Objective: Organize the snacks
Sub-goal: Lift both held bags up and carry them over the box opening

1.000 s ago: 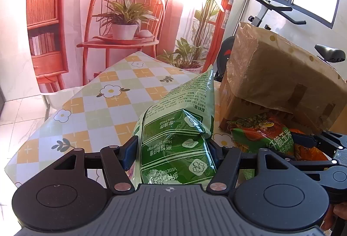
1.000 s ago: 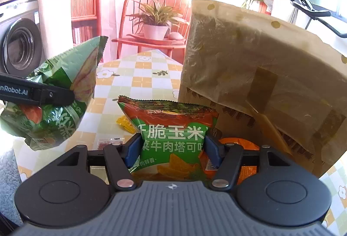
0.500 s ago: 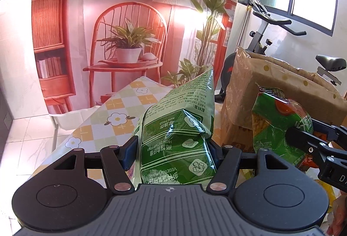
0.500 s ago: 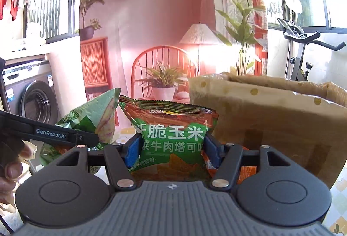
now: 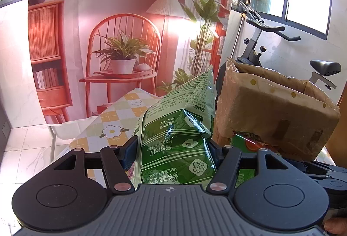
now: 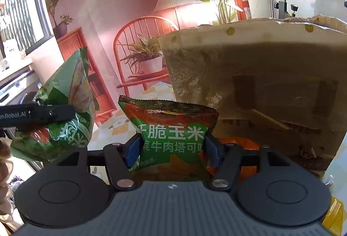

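My left gripper (image 5: 173, 151) is shut on a tall green vegetable-chip bag (image 5: 180, 127), held upright above the table. In the right wrist view the same bag (image 6: 65, 110) hangs at the left in the other gripper's black finger (image 6: 39, 114). My right gripper (image 6: 172, 149) is shut on a red-and-green corn snack bag (image 6: 171, 127), its blue pads pressing both sides. A slice of that snack bag (image 5: 245, 142) peeks out low at the right of the left wrist view. The brown paper bag (image 5: 275, 110) with yellow dots stands right behind both packets, its mouth up; it fills the right side (image 6: 260, 84).
The table wears a checkered flower-print cloth (image 5: 112, 125), its edge falling off to the left. An orange packet (image 6: 240, 142) lies at the paper bag's foot. An exercise bike (image 5: 266, 40) stands beyond the bag. A printed backdrop with a chair and plant (image 5: 123, 56) hangs behind.
Both grippers have lifted with their bags: the table has dropped in view and the paper bag's open rim now shows. The right gripper has rolled and shifted, tilting its view.
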A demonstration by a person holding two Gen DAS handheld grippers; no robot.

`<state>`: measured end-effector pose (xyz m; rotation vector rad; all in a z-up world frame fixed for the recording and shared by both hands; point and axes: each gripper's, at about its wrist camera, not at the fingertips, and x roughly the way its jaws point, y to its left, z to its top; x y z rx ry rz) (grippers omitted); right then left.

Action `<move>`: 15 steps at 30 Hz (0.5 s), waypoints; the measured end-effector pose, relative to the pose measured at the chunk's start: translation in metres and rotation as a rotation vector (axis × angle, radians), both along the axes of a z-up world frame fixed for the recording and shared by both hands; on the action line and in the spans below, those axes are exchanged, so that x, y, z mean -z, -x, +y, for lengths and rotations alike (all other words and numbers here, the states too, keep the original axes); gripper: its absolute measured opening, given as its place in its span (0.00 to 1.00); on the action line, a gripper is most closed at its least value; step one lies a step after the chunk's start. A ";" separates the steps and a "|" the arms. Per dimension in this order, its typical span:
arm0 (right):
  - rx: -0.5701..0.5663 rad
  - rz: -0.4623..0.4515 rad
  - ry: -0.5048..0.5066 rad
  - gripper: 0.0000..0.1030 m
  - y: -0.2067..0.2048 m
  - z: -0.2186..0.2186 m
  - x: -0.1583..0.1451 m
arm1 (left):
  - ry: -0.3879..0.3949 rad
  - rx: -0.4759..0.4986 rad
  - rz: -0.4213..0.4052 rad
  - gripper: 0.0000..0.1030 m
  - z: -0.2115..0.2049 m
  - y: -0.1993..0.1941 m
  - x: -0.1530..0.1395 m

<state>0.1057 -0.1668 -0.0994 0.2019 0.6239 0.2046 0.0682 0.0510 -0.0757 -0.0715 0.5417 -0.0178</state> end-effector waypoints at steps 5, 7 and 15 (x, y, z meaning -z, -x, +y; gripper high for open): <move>-0.063 -0.012 0.284 0.64 0.001 0.036 0.010 | 0.010 -0.002 0.006 0.64 0.007 0.001 0.003; -0.090 0.012 0.329 0.64 -0.001 0.043 0.015 | 0.014 -0.002 0.008 0.64 0.009 0.001 0.004; -0.147 0.087 0.351 0.76 -0.008 0.058 0.032 | 0.046 -0.020 0.030 0.64 0.019 -0.004 0.011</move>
